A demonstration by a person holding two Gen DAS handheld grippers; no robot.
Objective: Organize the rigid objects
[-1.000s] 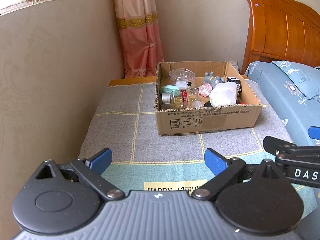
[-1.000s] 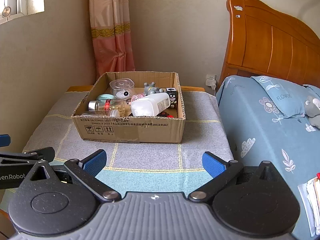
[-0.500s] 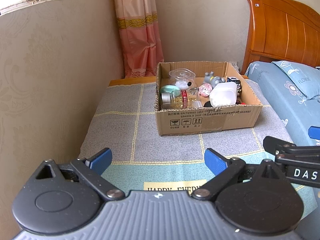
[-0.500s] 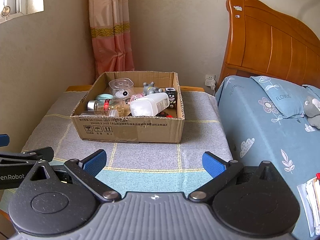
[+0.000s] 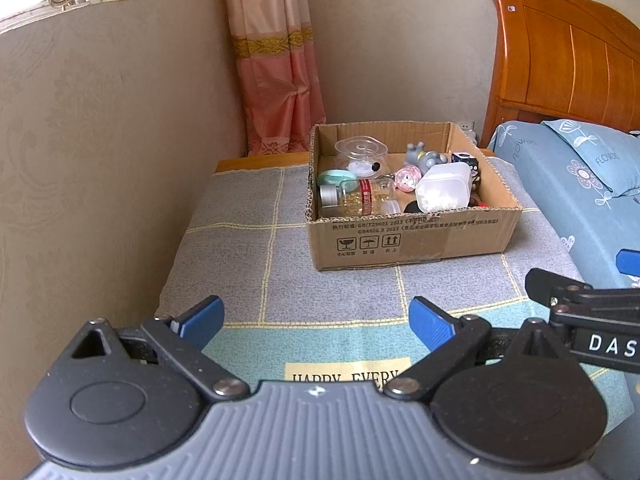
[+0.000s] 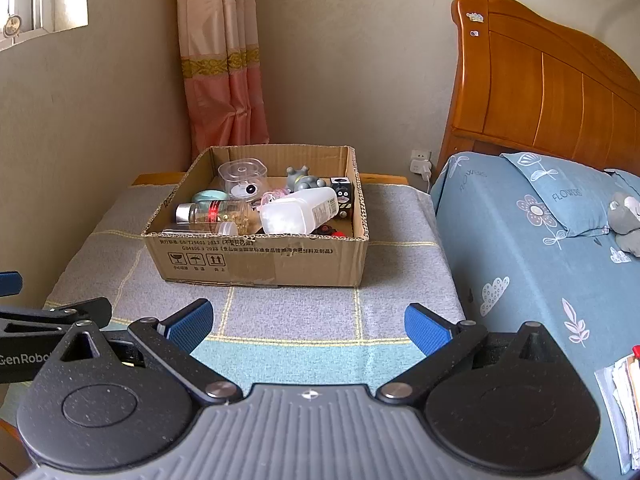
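A cardboard box (image 5: 412,240) (image 6: 256,260) stands on a cloth-covered table. It holds a glass jar with a red label (image 5: 356,200) (image 6: 212,213), a white plastic bottle (image 5: 442,187) (image 6: 298,211), a clear round container (image 5: 361,154) (image 6: 243,174), a grey toy figure (image 5: 424,156) (image 6: 304,180), a black cube (image 6: 343,197), a teal lid (image 5: 335,178) and a pink item (image 5: 408,176). My left gripper (image 5: 316,318) is open and empty, well short of the box. My right gripper (image 6: 308,322) is open and empty, also short of the box.
The grey and teal checked cloth (image 5: 248,264) (image 6: 400,264) covers the table. A wall (image 5: 100,160) runs along the left. A bed with blue sheets (image 6: 540,248) and a wooden headboard (image 6: 540,92) is on the right. A pink curtain (image 5: 276,80) hangs behind.
The right wrist view has shifted a little, so the box sits slightly lower and further left. The left gripper has not moved. Both grippers stay open.
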